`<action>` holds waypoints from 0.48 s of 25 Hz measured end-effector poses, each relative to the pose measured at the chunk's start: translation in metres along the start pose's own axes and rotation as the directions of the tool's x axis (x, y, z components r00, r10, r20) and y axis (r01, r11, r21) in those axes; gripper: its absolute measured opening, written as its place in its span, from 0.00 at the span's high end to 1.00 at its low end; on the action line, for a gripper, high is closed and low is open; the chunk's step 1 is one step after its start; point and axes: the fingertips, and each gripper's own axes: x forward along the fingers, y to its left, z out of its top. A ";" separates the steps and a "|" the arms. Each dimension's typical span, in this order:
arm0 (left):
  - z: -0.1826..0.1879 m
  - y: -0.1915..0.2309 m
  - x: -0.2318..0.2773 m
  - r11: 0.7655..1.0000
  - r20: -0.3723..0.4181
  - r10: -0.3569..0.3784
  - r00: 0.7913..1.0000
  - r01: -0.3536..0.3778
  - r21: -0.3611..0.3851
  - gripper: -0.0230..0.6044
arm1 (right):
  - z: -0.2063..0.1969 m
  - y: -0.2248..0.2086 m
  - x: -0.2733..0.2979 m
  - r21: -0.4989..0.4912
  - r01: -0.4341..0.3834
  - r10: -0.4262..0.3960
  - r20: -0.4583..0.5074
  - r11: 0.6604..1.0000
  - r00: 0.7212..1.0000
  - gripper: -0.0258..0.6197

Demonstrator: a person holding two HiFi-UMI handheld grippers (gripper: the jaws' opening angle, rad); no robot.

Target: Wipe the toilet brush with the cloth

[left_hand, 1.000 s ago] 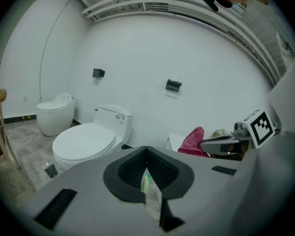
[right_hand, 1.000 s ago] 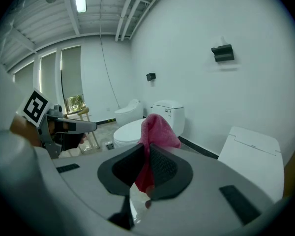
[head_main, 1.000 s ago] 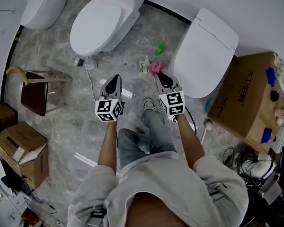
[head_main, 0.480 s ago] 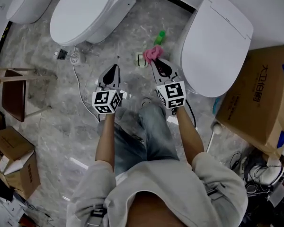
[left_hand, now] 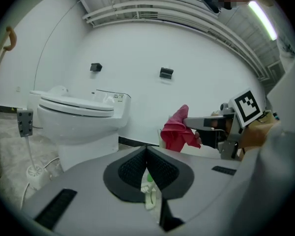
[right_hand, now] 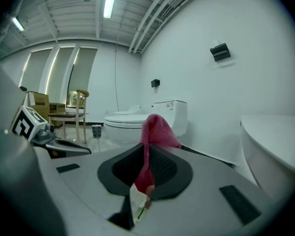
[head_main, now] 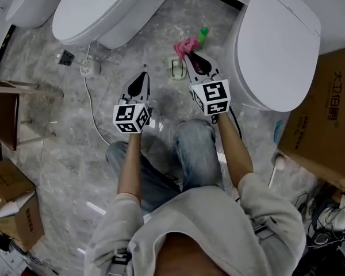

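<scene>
The pink cloth [right_hand: 155,126] was clamped between the fingers of the right gripper [head_main: 191,58]. Its soft folds stood up above the finger tips and also hung down behind them. The cloth was therefore in the air, at the far end of that gripper, above the floor [head_main: 63,131].

The fingers of the left gripper [left_hand: 146,150] were pressed together with nothing between them. They pointed to the far side, well left of the cloth. Their inner pads were black with a fine grid texture, and the bodies were smooth and grey.

A small pale object with a green part [head_main: 177,68] lay on the floor just left of the right fingers. I could not tell if it was the toilet brush. A green bottle [head_main: 203,34] stood just beyond the cloth.

The floor was glossy grey marble with pale veins. A white toilet [head_main: 100,13] stood at the far left and a second toilet [head_main: 282,45] at the far right, both with lids closed. A brown cardboard box [head_main: 328,119] was at the right, and a thin white cable [head_main: 92,111] ran over the floor at the left.
</scene>
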 end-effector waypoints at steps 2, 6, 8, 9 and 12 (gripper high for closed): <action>-0.003 0.003 0.000 1.000 0.019 -0.004 1.000 0.004 0.014 0.93 | 0.001 0.000 0.005 -0.008 0.003 -0.003 0.020 1.000 1.000 0.87; -0.009 0.002 -0.006 1.000 0.046 -0.010 0.999 0.009 0.024 0.93 | 0.004 -0.003 0.010 0.000 0.024 -0.024 0.044 1.000 0.999 0.87; -0.013 0.003 -0.011 1.000 0.048 -0.011 0.999 0.010 0.024 0.93 | 0.003 -0.004 0.016 0.020 0.028 -0.029 0.036 0.999 0.999 0.87; -0.014 0.003 -0.013 1.000 0.049 -0.012 0.999 0.011 0.021 0.93 | 0.002 -0.005 0.019 0.027 0.030 -0.031 0.027 0.999 0.999 0.87; -0.018 0.006 -0.015 1.000 0.050 -0.015 0.999 0.014 0.018 0.93 | -0.008 -0.006 0.026 0.049 0.029 -0.029 -0.004 0.998 1.000 0.87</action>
